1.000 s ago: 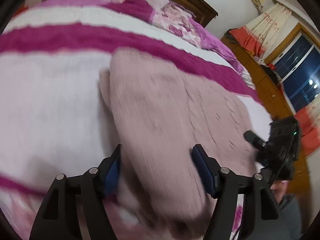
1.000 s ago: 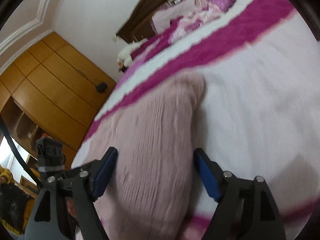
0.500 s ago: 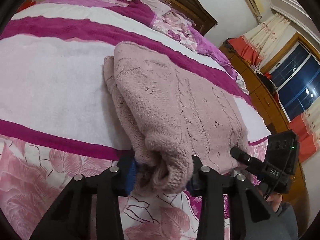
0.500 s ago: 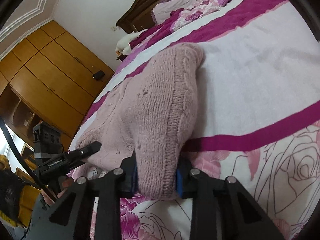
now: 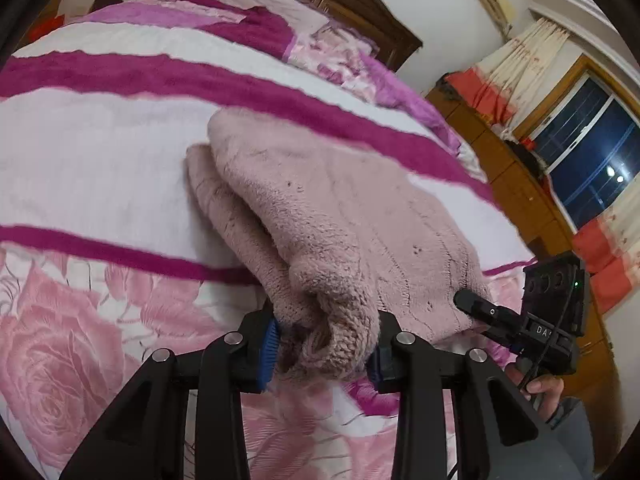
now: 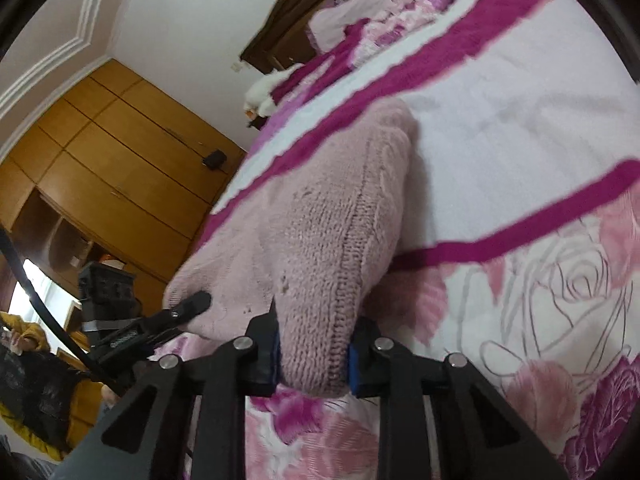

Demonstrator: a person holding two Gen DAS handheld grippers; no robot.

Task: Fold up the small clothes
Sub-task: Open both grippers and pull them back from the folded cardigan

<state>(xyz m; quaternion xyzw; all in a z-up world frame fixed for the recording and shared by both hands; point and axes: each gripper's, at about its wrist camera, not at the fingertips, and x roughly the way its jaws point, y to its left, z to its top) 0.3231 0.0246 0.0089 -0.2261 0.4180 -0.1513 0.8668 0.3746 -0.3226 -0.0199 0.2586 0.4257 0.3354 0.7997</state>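
A pale pink knitted sweater (image 5: 340, 208) lies folded over on the bed's striped pink-and-white blanket (image 5: 80, 152). My left gripper (image 5: 324, 340) is shut on the near left corner of its hem, with bunched knit pressed between the blue pads. In the right wrist view the same sweater (image 6: 328, 208) stretches away from my right gripper (image 6: 314, 356), which is shut on the near right corner. Each gripper shows in the other's view, my right gripper (image 5: 472, 304) and my left gripper (image 6: 196, 304), both at the sweater's near edge. The held edge is lifted slightly off the blanket (image 6: 500, 128).
Pillows (image 5: 280, 4) and a dark wooden headboard (image 5: 360, 4) are at the far end of the bed. A wooden wardrobe (image 6: 112, 152) stands on the left side, a window (image 5: 592, 168) with curtains on the right. A person in yellow (image 6: 24, 336) is at the lower left.
Both grippers went from open over the sweater to shut on its near corners. They have drawn back toward the bed's floral near edge, pulling the sweater's hem with them.
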